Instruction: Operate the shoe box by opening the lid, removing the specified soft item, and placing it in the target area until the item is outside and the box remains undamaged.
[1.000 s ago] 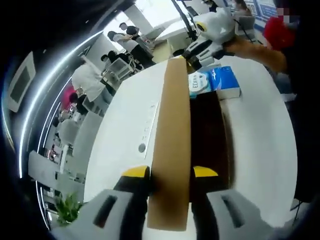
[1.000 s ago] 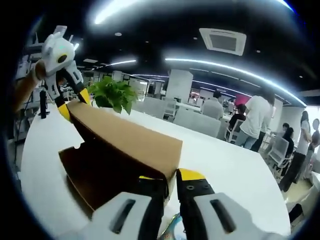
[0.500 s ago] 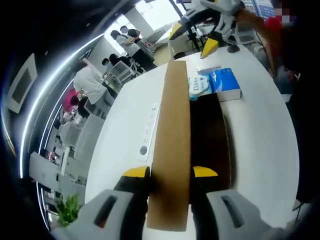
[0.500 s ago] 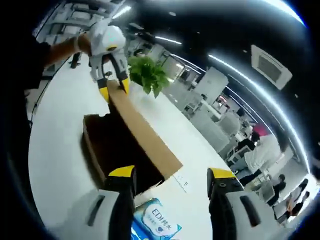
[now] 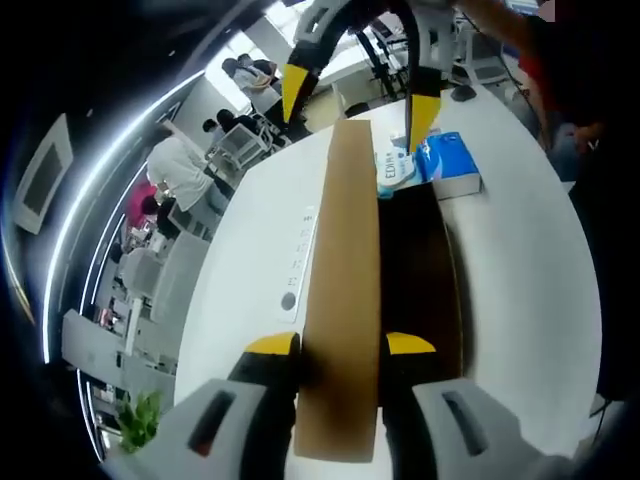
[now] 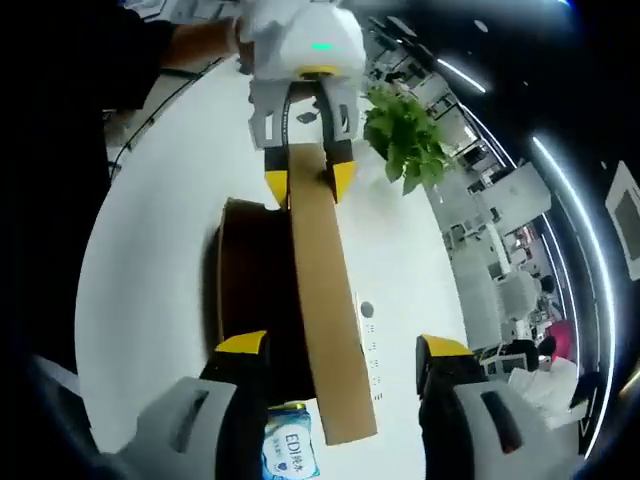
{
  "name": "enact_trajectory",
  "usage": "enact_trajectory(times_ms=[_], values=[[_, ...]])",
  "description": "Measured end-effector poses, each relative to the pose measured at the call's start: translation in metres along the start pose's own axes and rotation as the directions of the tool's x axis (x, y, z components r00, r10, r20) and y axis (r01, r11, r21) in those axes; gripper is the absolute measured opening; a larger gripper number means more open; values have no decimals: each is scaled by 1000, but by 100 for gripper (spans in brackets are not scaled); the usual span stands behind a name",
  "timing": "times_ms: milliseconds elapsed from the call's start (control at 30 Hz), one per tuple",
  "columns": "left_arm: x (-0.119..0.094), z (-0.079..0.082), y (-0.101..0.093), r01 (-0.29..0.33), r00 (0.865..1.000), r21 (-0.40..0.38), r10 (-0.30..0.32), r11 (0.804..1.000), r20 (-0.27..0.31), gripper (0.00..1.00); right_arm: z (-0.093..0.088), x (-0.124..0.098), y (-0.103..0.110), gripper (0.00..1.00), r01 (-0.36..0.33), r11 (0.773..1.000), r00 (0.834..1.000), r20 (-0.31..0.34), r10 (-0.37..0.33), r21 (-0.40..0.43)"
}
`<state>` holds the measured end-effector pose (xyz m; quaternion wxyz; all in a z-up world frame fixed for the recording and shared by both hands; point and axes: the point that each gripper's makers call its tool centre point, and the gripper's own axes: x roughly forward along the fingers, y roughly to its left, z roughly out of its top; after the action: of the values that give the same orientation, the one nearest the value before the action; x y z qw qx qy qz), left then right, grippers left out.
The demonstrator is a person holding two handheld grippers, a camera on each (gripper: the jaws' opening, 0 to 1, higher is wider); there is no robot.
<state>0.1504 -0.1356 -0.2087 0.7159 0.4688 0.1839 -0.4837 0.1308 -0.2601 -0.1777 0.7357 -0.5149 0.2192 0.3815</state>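
Observation:
The brown shoe box (image 5: 425,270) lies open on the white table (image 5: 250,250), its dark inside showing. Its cardboard lid (image 5: 342,270) stands up on edge. My left gripper (image 5: 340,345) is shut on the lid's near end. My right gripper (image 5: 358,100) hovers open above the far end. In the right gripper view, the right gripper (image 6: 342,345) is spread wide over the lid (image 6: 322,290), apart from it. The left gripper (image 6: 308,185) clamps the lid's far end. A blue soft tissue pack (image 5: 440,165) (image 6: 290,450) lies on the table at the box's end.
A white strip with buttons (image 5: 295,265) lies on the table beside the lid. A potted green plant (image 6: 410,140) stands past the table's edge. Office desks, chairs and several people (image 5: 185,160) fill the background. A person's dark sleeve (image 6: 130,50) reaches in behind the left gripper.
My right gripper let go of the lid's end, opened wide and lifted above the box. The left gripper kept its hold and the lid stayed upright.

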Motion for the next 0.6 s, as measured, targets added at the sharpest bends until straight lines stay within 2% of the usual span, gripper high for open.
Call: enact_trajectory(times_ms=[100, 300, 500, 600], values=[[0, 0, 0, 1, 1000, 3, -1, 1000, 1, 32, -3, 11, 0, 59, -30, 999, 999, -31, 30, -16], [0, -1, -1, 5, 1000, 13, -5, 1000, 3, 32, -15, 24, -9, 51, -29, 998, 995, -96, 24, -48], [1, -2, -1, 5, 1000, 22, -5, 1000, 4, 32, -16, 26, -5, 49, -52, 998, 995, -93, 48, -39], [1, -2, -1, 6, 1000, 21, -6, 1000, 5, 31, -16, 26, -1, 43, -69, 997, 993, -94, 66, -27]])
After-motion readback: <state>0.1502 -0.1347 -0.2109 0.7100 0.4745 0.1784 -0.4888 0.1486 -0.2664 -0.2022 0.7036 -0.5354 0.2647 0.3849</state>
